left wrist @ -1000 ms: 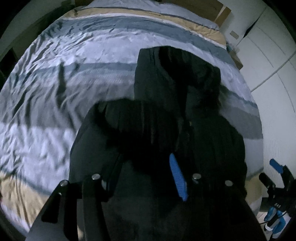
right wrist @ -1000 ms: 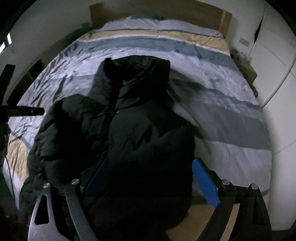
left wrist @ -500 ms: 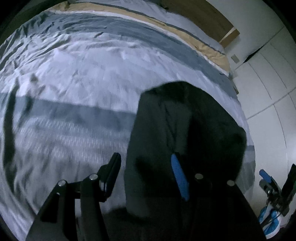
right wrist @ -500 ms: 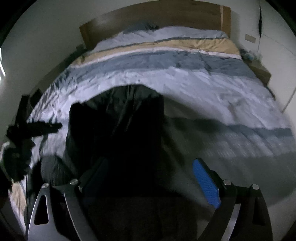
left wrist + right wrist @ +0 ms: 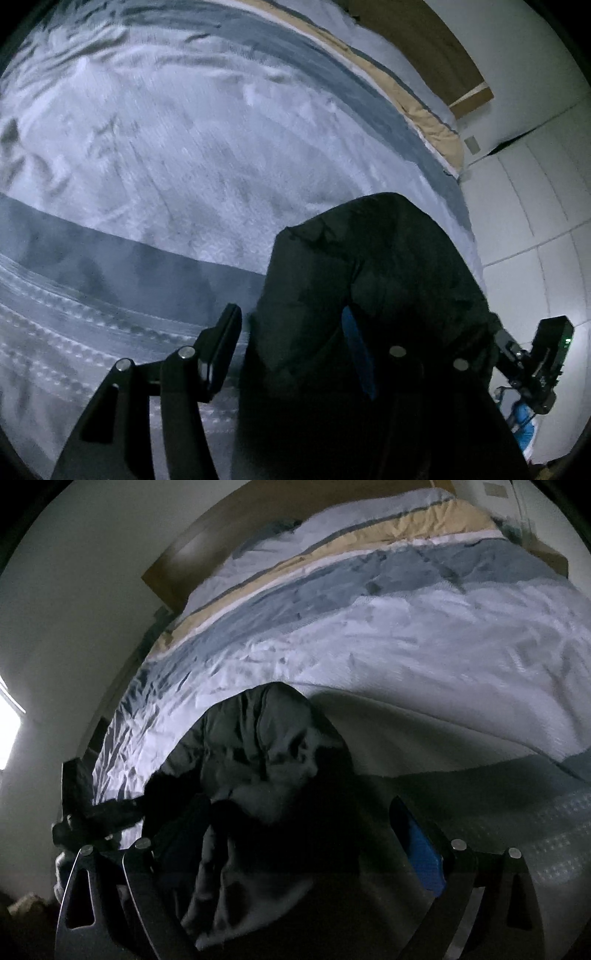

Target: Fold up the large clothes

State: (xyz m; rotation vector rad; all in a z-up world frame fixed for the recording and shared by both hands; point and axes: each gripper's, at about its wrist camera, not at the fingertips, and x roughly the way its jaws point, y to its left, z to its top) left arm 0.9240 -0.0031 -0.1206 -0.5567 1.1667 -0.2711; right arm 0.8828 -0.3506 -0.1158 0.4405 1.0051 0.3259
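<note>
Left gripper (image 5: 291, 354): pointing steeply down at the bed, its jaws standing part open with a thick fold of the black coat (image 5: 369, 280) bulging between them; whether the pads are pressing on it, I cannot tell.
Right gripper (image 5: 295, 853): also angling down, its jaws opening wide, with coat fabric lying between them and the blue pad (image 5: 424, 853) standing clear of the cloth.
Coat's look: a dark, puffy padded coat, bunching into a humped, doubled-over mound with a fuzzy trim showing in the right wrist view.
Coat's place: lying on the striped duvet (image 5: 184, 155) at the near edge of the bed, toward the wardrobe-side corner in the left wrist view.
Change from a second ago: the coat was spreading long up the bed with its hood far out; now it is sitting gathered and shorter, and both grippers are lower and closer to the duvet.
Far end: the wooden headboard (image 5: 207, 554) is standing behind the tan and blue stripes.
</note>
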